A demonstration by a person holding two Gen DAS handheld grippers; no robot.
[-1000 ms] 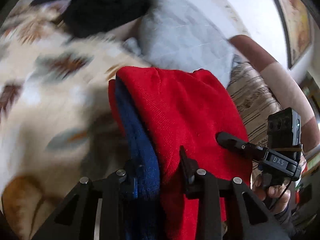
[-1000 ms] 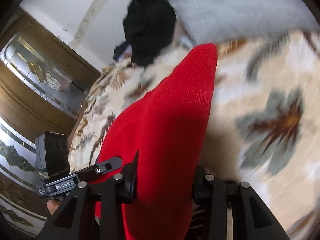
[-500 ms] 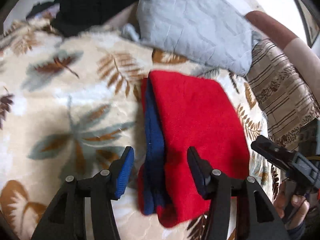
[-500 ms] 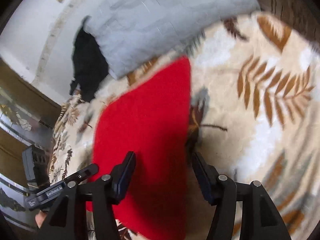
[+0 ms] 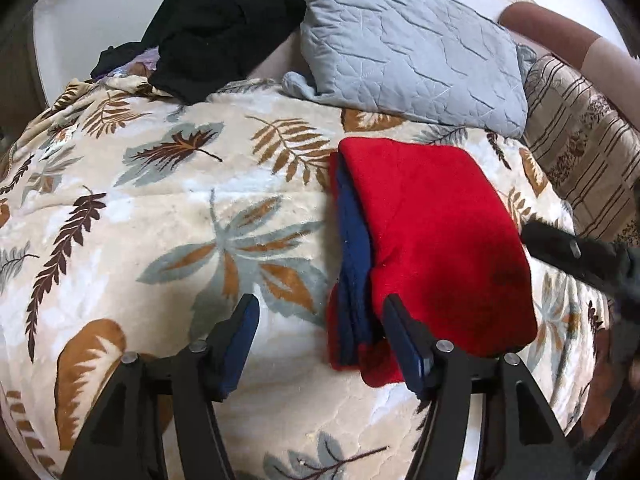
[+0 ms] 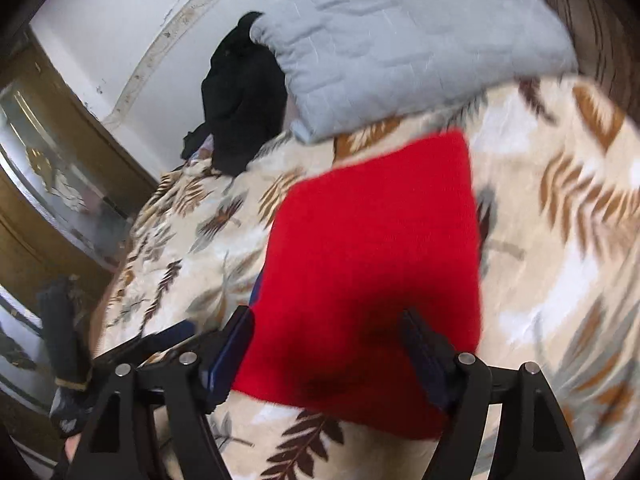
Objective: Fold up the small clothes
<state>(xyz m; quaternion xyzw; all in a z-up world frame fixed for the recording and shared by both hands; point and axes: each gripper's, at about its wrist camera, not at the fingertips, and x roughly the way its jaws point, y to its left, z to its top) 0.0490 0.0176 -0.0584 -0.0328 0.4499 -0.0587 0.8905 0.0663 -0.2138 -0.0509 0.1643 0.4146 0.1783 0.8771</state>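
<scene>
Red and blue wool, folded into one small flat pile – one folded red garment [image 5: 436,248] lying on the leaf blanket [image 5: 160,208], just in front of one grey quilted pillow [image 5: 408,40]. A strip of blue showing along the pile's left edge in the left wrist view; only a sliver of blue seen in the right wrist view, where the red top [image 6: 372,272] fills the middle. One black heap of clothes [image 5: 216,20] further back, beside the pillow, against the white wall. One striped brown cushion [image 5: 584,168] off to the right of the pillow. Two claws, one per hand. Left gripper [image 5: 320,340] with jaws wide apart and just opened more – the near edge of the pile sitting between the two blue pads, not pinched, the right pad up against the red cloth and the left pad over bare blanket. Right gripper [image 6: 328,352] also wide, jaws just opened more, the near edge of the red pile between the fingers, no squeeze on it. Right wrist view blurry at the edges. Tip of the other claw poking in at the right side of the left view, dark and fuzzy. Brown wooden door with patterned glass at the left of the right view.
</scene>
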